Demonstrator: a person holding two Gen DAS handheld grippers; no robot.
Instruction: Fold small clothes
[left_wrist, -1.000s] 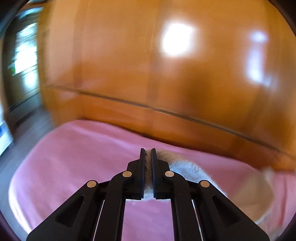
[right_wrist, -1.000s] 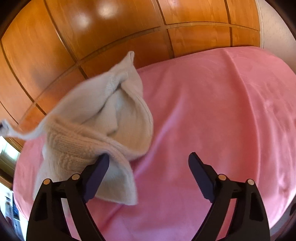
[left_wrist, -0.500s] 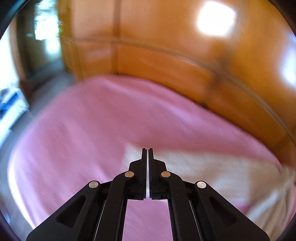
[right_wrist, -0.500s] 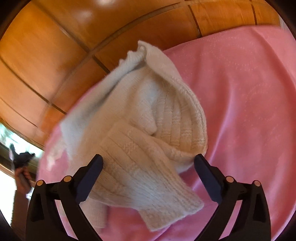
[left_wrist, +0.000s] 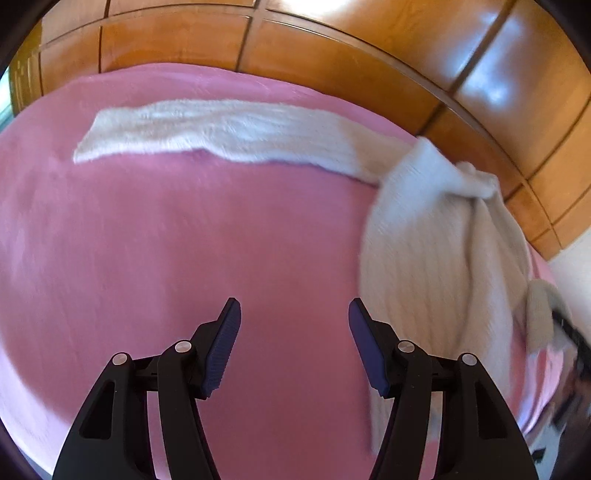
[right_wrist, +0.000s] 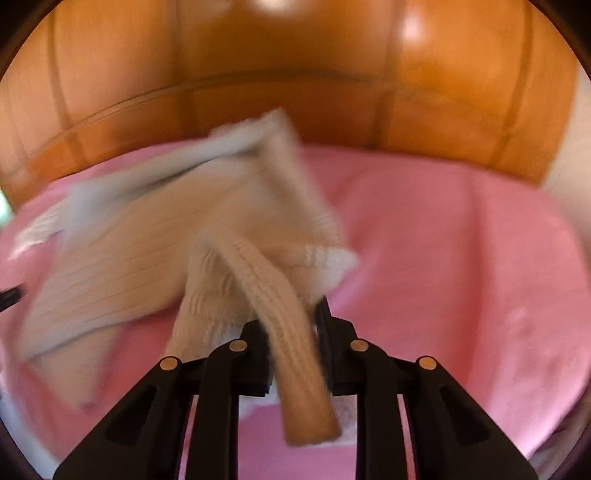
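My right claw (right_wrist: 295, 345) has just been closing and now clamps a ribbed cuff of the sweater (right_wrist: 155, 236), so that end can be lifted and drawn flat. My left claw (left_wrist: 295, 343) has just been opening; its jaws stand apart with only the blanket (left_wrist: 166, 240) between them, having let go to leave one sleeve (left_wrist: 221, 131) laid out straight. The sweater lies bunched on the blanket, near the wooden panel (left_wrist: 332, 55) behind it. The knit is cream, thick, soft and ribbed. The blanket is pink and plush. The panel is glossy, grooved into rectangles.
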